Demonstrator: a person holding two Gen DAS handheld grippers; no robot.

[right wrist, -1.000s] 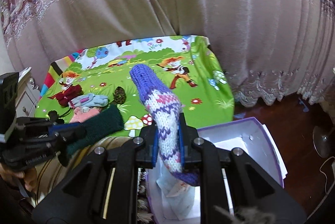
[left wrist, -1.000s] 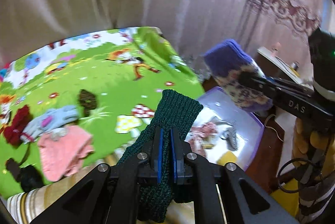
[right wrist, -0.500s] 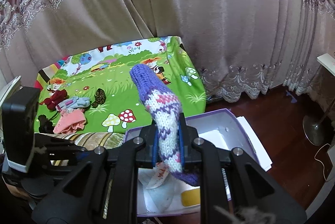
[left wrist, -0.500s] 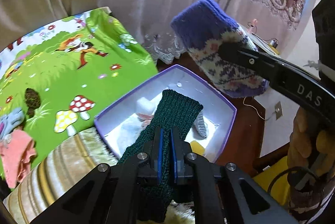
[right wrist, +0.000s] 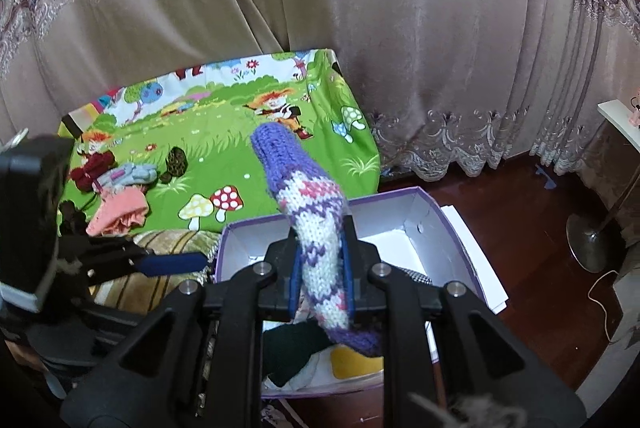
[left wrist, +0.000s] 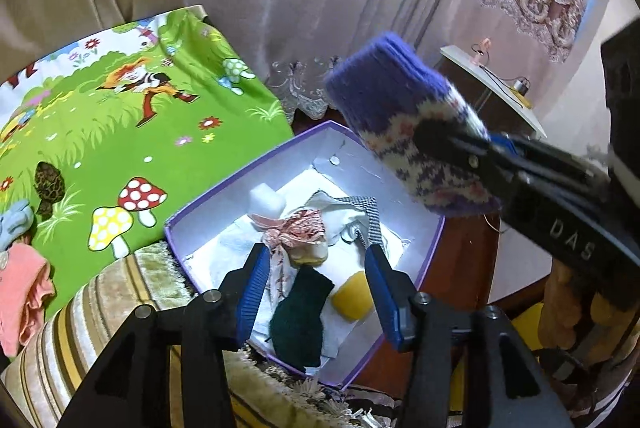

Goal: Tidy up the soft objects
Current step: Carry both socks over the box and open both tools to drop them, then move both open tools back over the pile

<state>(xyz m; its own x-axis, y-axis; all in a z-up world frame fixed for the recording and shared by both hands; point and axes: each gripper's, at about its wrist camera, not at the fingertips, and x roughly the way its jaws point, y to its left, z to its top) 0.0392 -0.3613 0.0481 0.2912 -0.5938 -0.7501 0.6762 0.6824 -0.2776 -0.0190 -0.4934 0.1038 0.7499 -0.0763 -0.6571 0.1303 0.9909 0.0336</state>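
The dark green sock (left wrist: pixel 298 320) lies in the purple box (left wrist: pixel 434 252), at its near end, on white paper and just beside a yellow piece (left wrist: pixel 352 294). It is seen between the blue pads of the left gripper (left wrist: pixel 316 288), which are not touching it: the jaws are opening and stand spread on either side, with the sock loose below them. Further into the box lie a pink patterned cloth (left wrist: pixel 298 232), a checked strip (left wrist: pixel 372 224) and a white lump (left wrist: pixel 266 200).

The purple patterned sock (right wrist: pixel 316 228) is pinched in the right gripper (right wrist: pixel 320 284), whose pads press on its middle. Its plain purple end rises above the jaws and its other end hangs over the box. In the left wrist view the same sock (left wrist: pixel 408 132) is held up over the far right corner of the box.

The box sits on a dark wooden floor (right wrist: pixel 520 228), against a striped fringed cushion (left wrist: pixel 80 340). Beyond that is a green cartoon sheet (right wrist: pixel 224 132) with mushrooms printed on it. On the sheet, well apart from the box, lies a small pile: a pink cloth (right wrist: pixel 120 212), a pale blue glove (right wrist: pixel 132 174) and a dark red piece (right wrist: pixel 92 168), with a brown patterned item (right wrist: pixel 176 160) beside them, perhaps a pouch. Beige curtains (right wrist: pixel 360 8) hang behind.
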